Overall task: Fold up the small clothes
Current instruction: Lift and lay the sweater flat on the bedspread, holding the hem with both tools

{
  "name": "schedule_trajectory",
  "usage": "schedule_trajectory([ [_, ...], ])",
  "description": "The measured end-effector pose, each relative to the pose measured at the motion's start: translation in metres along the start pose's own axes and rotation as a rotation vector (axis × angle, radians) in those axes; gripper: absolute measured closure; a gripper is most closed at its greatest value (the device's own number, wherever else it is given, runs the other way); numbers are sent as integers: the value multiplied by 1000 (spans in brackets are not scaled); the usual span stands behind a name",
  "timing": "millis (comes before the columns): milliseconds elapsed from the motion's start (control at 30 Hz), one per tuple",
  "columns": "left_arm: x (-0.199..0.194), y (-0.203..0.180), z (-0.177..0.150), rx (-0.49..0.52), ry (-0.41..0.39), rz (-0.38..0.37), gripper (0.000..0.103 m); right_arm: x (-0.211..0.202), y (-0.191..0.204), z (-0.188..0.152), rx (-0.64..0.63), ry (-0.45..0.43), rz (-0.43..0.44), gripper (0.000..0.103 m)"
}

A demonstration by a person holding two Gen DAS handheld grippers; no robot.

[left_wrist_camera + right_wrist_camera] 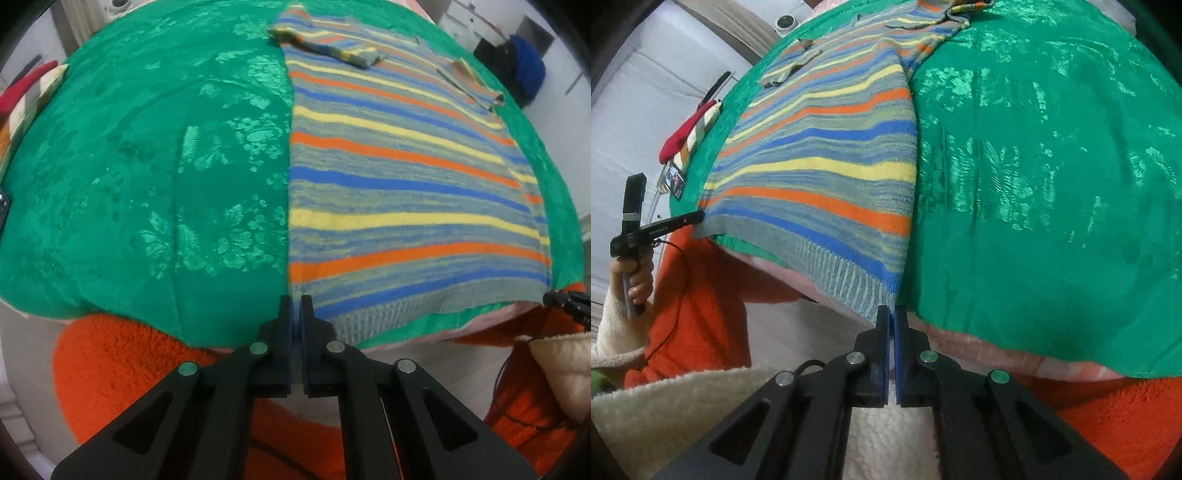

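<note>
One striped sweater [399, 192], two hand-held grippers [296, 306] [891, 314].

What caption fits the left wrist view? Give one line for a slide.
Left hand-held gripper shut on the near corner of a striped sweater lying flat on a green cloth.

green cloth [1052, 184] bare, probably passable, sweater [388, 177] beside

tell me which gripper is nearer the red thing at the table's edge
Left. The left gripper holds the sweater corner on the red thing's side; the right gripper holds the opposite corner.
</note>
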State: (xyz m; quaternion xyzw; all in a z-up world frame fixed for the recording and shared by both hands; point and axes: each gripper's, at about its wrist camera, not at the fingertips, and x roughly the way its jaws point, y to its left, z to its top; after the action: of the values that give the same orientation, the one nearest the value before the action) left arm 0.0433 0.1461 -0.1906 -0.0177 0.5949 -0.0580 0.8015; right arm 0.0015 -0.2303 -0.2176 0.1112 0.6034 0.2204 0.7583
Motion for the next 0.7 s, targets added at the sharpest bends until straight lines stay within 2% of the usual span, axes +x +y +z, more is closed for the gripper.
schedule_trajectory([
  [67, -2, 0, -4, -9, 0, 7, 103, -8, 0, 0, -8, -6, -2, 101],
  [133, -20, 6, -12, -15, -19, -15, 103, -22, 2, -3, -20, -19, -9, 101],
  [267, -39, 7, -19, 18, -61, -19, 103, -64, 25, -2, -95, -58, -15, 101],
  [367, -16, -3, -12, 49, -30, 8, 102, -51, 30, 3, -99, -33, 20, 99],
  [400, -10, -6, -11, 58, -21, 16, 99, -44, 28, 2, -85, -17, 28, 99],
  [467, -9, -7, -11, 57, -12, 37, 96, -33, 16, 3, -43, 7, 60, 92],
  [533, -20, -3, -14, 43, -42, 6, 75, -44, 4, 8, -13, -33, 82, 86],
  [567, -26, 1, -15, 29, -61, -9, 49, -54, -2, 14, 0, -72, 85, 82],
  [600, -31, 4, -15, 13, -86, -18, 33, -65, -10, 26, 14, -122, 80, 79],
  [633, -34, 8, -12, -6, -117, -23, 32, -73, -16, 39, 26, -163, 77, 69],
  [667, -34, 9, -11, -11, -122, -22, 32, -79, -25, 59, 47, -224, 79, 54],
  [700, -31, 8, -6, -14, -123, -21, 32, -79, -31, 76, 62, -259, 88, 48],
])
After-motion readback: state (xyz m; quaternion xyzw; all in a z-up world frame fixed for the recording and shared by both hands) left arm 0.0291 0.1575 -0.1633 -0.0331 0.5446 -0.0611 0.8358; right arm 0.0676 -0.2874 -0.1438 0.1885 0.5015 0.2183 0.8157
